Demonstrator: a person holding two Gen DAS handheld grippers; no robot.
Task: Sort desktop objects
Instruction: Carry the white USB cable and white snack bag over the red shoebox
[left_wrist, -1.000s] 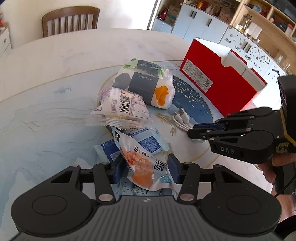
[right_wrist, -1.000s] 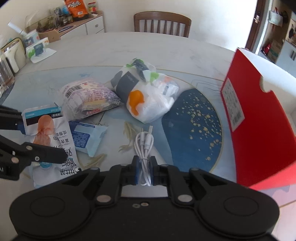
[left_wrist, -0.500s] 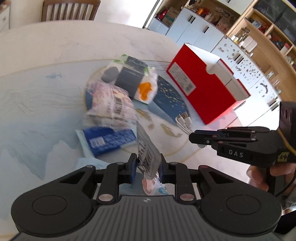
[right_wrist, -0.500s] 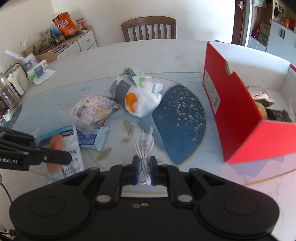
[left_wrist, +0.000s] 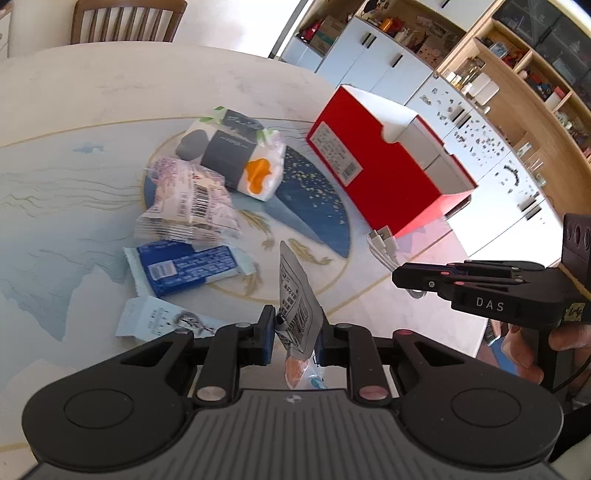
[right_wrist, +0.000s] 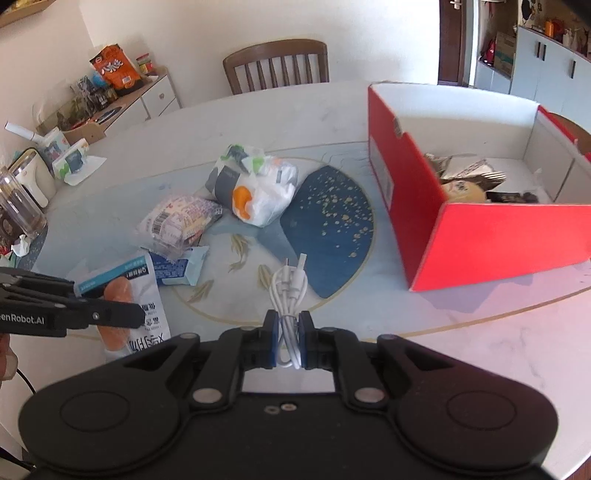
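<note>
two snacks of work: one pouch and one cable off the table

a second ago: left gripper (left_wrist: 294, 334) wide around the snack pouch (left_wrist: 297, 314), pouch flat on the table (left_wrist: 55, 206). now pinched tight on that pouch, lifted, standing on its edge between the blue pads. small pale packet (left_wrist: 155, 322) uncovered right where the pouch lay. right gripper (right_wrist: 288, 341) clamped on the white cable (right_wrist: 290, 295) then and now, but higher, with the red box (right_wrist: 480, 236) seen from above and its inside open to view.

left to right on the table: bare pale top at the far left, lots of free room there. then the pale packet near the front, a blue packet (left_wrist: 188, 267) just behind it, a crinkly bag with a barcode (left_wrist: 190, 201) touching behind that, and a white tissue pack with an orange blob (left_wrist: 236, 158) leaning at the back. dark blue spotted patch on the tabletop next, bare. red box well to the right, near the table's front edge, top open, some dark wrappers and a round tan thing inside. a strip of free table in front of the box.

pouch: white and shiny, orange picture on the front, barcode on the back, top corner sticking up. cable: white, looped, plugs pointing away, hanging above the table.
</note>
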